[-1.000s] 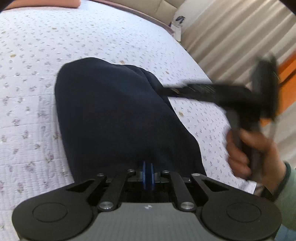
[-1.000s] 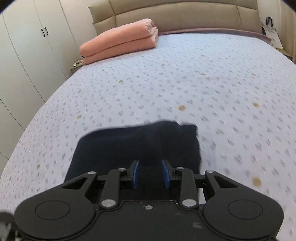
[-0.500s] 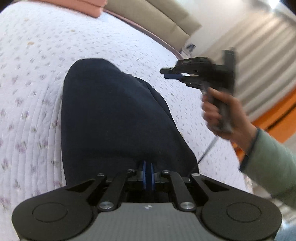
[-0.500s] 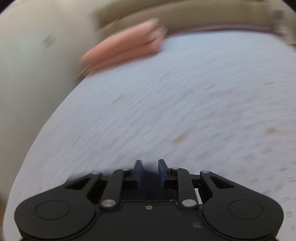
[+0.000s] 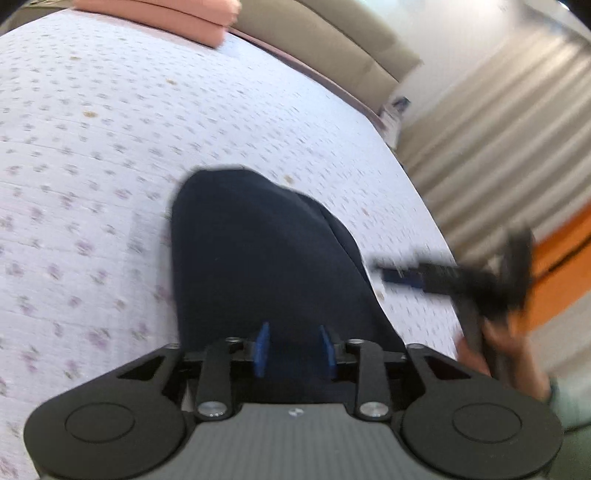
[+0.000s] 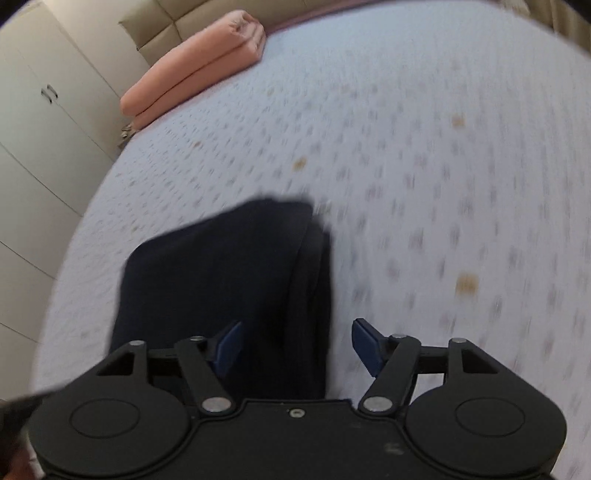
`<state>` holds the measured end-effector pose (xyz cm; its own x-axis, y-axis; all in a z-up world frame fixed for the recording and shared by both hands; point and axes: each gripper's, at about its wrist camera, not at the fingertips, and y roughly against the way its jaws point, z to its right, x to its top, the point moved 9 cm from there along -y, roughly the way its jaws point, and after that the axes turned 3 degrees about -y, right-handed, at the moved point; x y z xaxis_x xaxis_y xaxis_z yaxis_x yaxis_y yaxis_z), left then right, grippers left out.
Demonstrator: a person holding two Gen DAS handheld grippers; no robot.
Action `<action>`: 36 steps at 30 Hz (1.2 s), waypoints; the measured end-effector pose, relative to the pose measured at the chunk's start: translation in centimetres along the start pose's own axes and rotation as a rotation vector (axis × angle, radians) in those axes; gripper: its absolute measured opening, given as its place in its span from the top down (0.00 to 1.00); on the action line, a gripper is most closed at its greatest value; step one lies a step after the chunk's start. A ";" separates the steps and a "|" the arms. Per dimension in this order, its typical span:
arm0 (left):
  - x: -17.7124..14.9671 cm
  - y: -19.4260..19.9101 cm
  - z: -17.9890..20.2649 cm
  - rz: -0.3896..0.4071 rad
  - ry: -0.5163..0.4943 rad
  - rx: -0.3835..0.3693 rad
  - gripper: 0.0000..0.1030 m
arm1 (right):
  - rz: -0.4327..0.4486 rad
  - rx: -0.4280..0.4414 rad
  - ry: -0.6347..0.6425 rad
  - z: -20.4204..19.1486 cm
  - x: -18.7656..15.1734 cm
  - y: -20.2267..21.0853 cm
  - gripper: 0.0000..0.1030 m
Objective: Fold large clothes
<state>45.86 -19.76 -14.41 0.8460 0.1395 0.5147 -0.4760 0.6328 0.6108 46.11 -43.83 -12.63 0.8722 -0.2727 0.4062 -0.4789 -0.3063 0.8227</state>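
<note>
A dark navy garment (image 5: 258, 258) lies folded on the flowered bedspread (image 5: 92, 166). My left gripper (image 5: 294, 349) hovers over its near edge. The jaws are opening, and the blue pads stand apart with cloth below them, not pinched. In the right wrist view the garment (image 6: 221, 288) shows as a folded block. My right gripper (image 6: 297, 343) is over its right edge with jaws opening wide, the cloth edge between the pads but untouched. The left wrist view also catches the right gripper (image 5: 391, 275), blurred, to the right of the garment, with a hand (image 5: 517, 362) on its handle.
A folded pink blanket (image 6: 195, 70) lies at the head of the bed against the beige headboard (image 6: 166, 18). White wardrobe doors (image 6: 37, 110) stand to the left. A striped curtain (image 5: 498, 129) hangs past the bed's right edge.
The left jaws, earlier shut on the garment's near edge, have parted. The right gripper swung up and away, then came back down beside the garment, with its jaws much wider.
</note>
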 end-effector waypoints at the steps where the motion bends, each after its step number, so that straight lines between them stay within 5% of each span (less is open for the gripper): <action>1: 0.7 0.2 -0.7 0.013 0.025 -0.003 0.37 | -0.013 0.021 -0.019 -0.3 -0.3 -0.1 0.22; 2: 1.4 0.3 -1.3 0.021 0.053 -0.018 0.10 | -0.024 0.030 -0.023 -1.1 -0.5 -0.4 0.22; 4: 2.6 0.3 -2.3 0.039 0.092 -0.037 0.00 | -0.033 0.017 0.023 -1.8 -0.7 -0.3 0.21; 11: 2.5 -4.2 -5.4 -0.071 0.177 -0.001 0.02 | -0.113 -0.001 0.135 -2.9 -0.8 -4.4 0.16; 13: 1.6 -6.1 -5.9 -0.121 0.170 0.003 0.02 | -0.153 0.004 0.121 -2.2 -1.0 -6.1 0.00; 16: 0.4 -8.8 -6.5 -0.182 0.216 -0.041 0.02 | -0.239 0.075 0.065 -0.6 -1.6 -8.0 0.00; 23: 0.0 -11.3 -6.1 -0.161 0.210 -0.108 0.00 | -0.258 0.199 0.053 0.5 -1.3 -8.2 0.00; 29: -0.1 -11.1 -5.9 -0.156 0.206 -0.111 0.16 | -0.211 0.196 0.096 -0.1 -1.6 -7.8 0.04; 36: 0.5 -7.9 -4.9 -0.067 0.214 -0.150 0.48 | -0.159 0.261 0.095 -1.8 -1.3 -5.9 0.36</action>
<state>51.24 -20.95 -21.96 0.9134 0.2414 0.3279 -0.3901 0.7493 0.5351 47.97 -40.02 -17.32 0.9376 -0.1201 0.3262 -0.3347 -0.5651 0.7540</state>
